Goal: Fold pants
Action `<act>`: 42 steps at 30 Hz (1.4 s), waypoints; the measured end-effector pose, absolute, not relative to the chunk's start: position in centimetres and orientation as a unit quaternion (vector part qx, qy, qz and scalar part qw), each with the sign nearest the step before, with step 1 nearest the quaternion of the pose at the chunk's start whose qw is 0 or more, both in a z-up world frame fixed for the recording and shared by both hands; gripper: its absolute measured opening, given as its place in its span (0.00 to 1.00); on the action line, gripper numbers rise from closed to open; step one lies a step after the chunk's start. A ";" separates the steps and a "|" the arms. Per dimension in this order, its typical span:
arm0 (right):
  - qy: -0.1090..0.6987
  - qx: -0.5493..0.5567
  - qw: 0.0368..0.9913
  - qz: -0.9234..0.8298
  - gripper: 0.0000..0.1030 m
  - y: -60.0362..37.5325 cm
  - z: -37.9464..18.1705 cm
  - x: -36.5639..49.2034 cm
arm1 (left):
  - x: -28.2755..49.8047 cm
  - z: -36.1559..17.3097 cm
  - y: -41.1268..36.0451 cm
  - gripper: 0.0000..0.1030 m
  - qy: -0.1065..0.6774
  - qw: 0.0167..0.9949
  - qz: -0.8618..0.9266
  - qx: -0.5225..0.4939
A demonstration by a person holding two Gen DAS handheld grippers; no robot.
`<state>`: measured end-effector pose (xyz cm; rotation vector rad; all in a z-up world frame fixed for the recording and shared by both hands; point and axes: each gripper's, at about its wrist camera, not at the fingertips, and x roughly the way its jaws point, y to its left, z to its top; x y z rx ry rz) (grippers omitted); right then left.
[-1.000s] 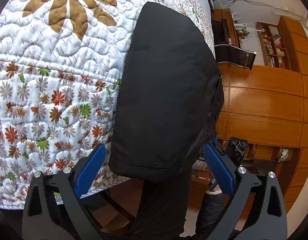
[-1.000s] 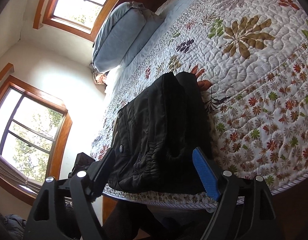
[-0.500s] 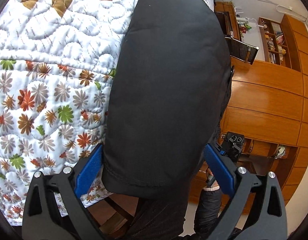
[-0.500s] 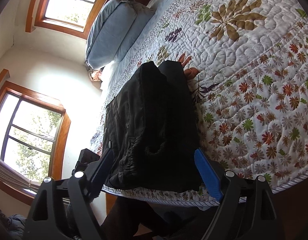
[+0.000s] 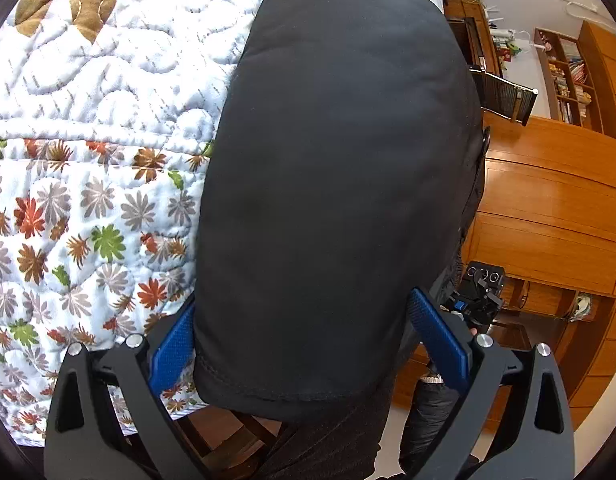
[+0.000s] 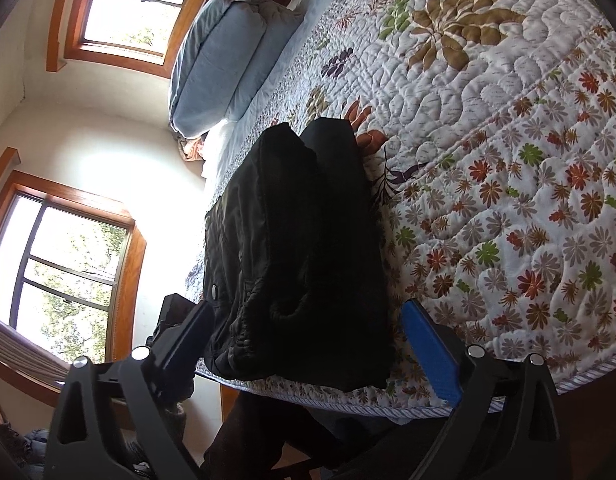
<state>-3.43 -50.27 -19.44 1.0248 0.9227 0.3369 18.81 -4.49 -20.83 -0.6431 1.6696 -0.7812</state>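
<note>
The black pants (image 5: 340, 184) lie folded in a thick bundle at the bed's near edge, on the flowered quilt (image 5: 87, 184). In the left wrist view their smooth folded end fills the middle, and my left gripper (image 5: 308, 340) is open with its blue pads on either side of the hem. In the right wrist view the pants (image 6: 295, 252) show the waistband side with snaps. My right gripper (image 6: 312, 348) is open, its fingers straddling that end of the bundle. Neither gripper is closed on the cloth.
A blue pillow (image 6: 227, 60) lies at the head of the bed. Wooden cabinets (image 5: 556, 216) and a bookshelf (image 5: 568, 76) stand past the bed's side. Windows (image 6: 67, 256) are on the wall. The person's dark legs (image 5: 332, 440) are below the bed edge.
Both grippers have moved closer to the pants, so the bundle looks larger between the fingers. The pants have not moved on the quilt.
</note>
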 end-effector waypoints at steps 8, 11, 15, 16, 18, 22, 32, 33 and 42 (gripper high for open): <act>0.437 0.484 0.738 0.173 0.93 -49.2 -21.5 -2.1 | 18.8 -19.9 -6.1 0.96 0.710 0.583 -0.315 -0.238; 0.447 0.486 0.729 0.180 0.93 -48.6 -22.2 -1.5 | 18.8 -19.7 -6.5 0.96 0.712 0.583 -0.312 -0.237; 0.451 0.475 0.732 0.188 0.97 -47.5 -22.1 -0.6 | 18.6 -19.3 -7.0 0.96 0.713 0.587 -0.305 -0.233; 0.452 0.474 0.731 0.193 0.97 -47.3 -22.1 -0.4 | 18.6 -19.3 -7.1 0.96 0.714 0.587 -0.302 -0.233; 0.461 0.462 0.733 0.191 0.97 -46.7 -22.0 0.1 | 18.4 -19.3 -8.0 0.97 0.716 0.587 -0.297 -0.231; 0.469 0.451 0.735 0.191 0.97 -45.6 -21.9 1.0 | 18.5 -19.8 -8.5 0.98 0.722 0.584 -0.291 -0.228; 0.479 0.386 0.767 0.179 0.96 -42.4 -21.0 2.9 | 18.2 -20.6 -9.1 0.98 0.717 0.600 -0.272 -0.228; 0.480 0.381 0.770 0.178 0.96 -42.2 -20.9 3.1 | 18.2 -20.6 -9.3 0.98 0.718 0.599 -0.273 -0.225; 0.498 0.381 0.759 0.175 0.97 -42.4 -20.7 3.8 | 18.2 -20.6 -10.0 0.98 0.723 0.596 -0.275 -0.218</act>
